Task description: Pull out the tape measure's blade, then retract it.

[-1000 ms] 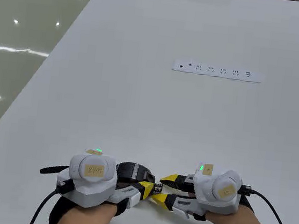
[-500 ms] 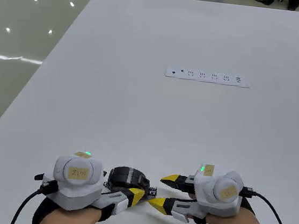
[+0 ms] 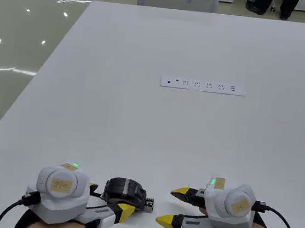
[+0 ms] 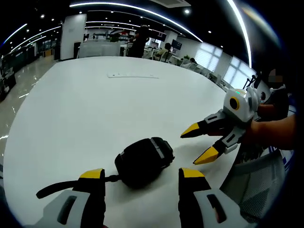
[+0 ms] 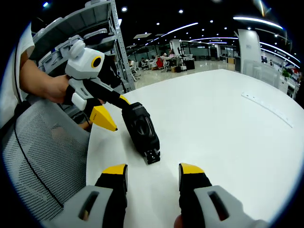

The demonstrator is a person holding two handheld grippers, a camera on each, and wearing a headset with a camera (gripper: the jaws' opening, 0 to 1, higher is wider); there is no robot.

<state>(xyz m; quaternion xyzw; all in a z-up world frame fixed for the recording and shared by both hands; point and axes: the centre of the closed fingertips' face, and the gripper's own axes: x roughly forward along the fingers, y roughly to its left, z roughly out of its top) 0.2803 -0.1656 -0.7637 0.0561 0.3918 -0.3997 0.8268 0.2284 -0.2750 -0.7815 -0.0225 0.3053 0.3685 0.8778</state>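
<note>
The place looks like a large open-plan office. A long white table [image 3: 114, 115] carries a white power strip [image 3: 203, 86]. The floor [image 3: 18, 33] beside it is glossy and reflects the lamps. Long light strips [image 4: 123, 5] run across the dark ceiling, and rows of desks [image 5: 175, 59] stand in the distance. A mesh office chair [image 5: 42, 152] and a metal rack [image 5: 102, 28] are near the table.

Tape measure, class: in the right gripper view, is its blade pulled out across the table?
No: the tape measure has its end hook tight against the case, and no length of blade lies on the table.
</note>
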